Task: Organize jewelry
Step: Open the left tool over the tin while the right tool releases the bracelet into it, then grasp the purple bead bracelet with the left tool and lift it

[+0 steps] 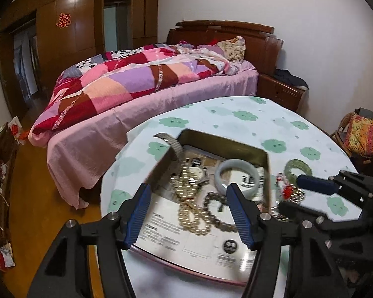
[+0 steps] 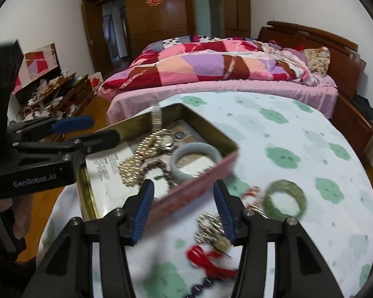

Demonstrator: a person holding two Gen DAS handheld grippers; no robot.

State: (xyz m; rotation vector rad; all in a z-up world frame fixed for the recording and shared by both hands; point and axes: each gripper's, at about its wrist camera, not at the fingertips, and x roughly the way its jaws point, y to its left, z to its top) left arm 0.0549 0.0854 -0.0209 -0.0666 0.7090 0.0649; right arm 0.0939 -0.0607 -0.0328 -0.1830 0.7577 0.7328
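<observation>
An open tin box point(image 1: 223, 139) point(image 2: 194, 193) on the cloth-covered round table point(image 1: 236, 114) point(image 2: 286, 129) holds a pearl necklace point(image 1: 186, 213) point(image 2: 136, 159), a watch point(image 1: 196, 172) point(image 2: 167, 140), a white bangle point(image 1: 238, 176) point(image 2: 196, 159) and a dark bead bracelet point(image 1: 213, 206). My left gripper point(image 1: 188, 191) point(image 2: 97, 130) hangs open over the tin, nothing pressed between its pads. My right gripper point(image 2: 184, 188) point(image 1: 298, 196) stands open at the tin's near wall. On the cloth beside it lie a green bangle point(image 2: 284, 198) point(image 1: 298, 168), a silver chain point(image 2: 211, 228) and a red cord point(image 2: 206, 260).
A metal watch band point(image 1: 172, 144) point(image 2: 155, 114) hangs over the tin's far rim. A bed point(image 1: 149, 87) with a patchwork quilt stands just behind the table. A cluttered low cabinet point(image 2: 57, 92) is at the left, a cushioned chair point(image 1: 360, 134) at the right.
</observation>
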